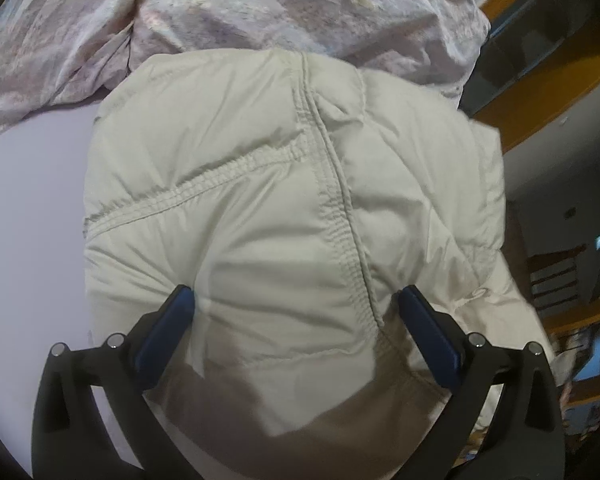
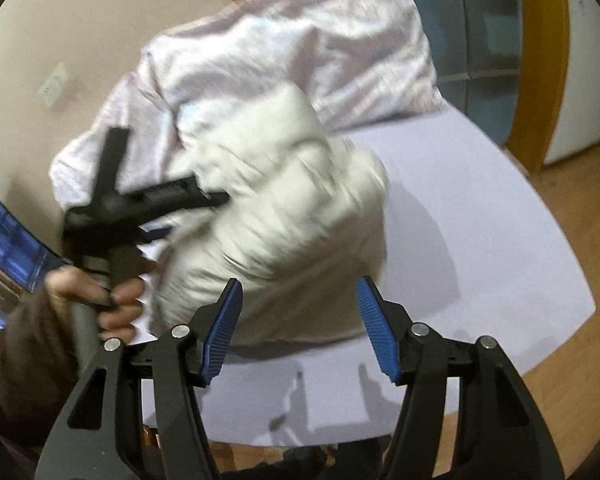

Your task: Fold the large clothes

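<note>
A cream quilted puffer jacket (image 1: 284, 184) is bunched in a puffy heap on the lavender bed sheet (image 1: 32, 208). Behind the jacket a crumpled pink patterned quilt (image 1: 260, 8) is piled. The left gripper (image 1: 296, 300) is spread wide just over the jacket's stitched seam, with nothing clamped. The right gripper (image 2: 300, 292) is also held wide apart and empty, at the jacket's near edge, above the sheet.

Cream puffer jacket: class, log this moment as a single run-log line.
stage: fold in progress | cream puffer jacket: bundled on lilac bed sheet | left claw: open over jacket | right claw: open, empty | pink duvet: crumpled behind
</note>
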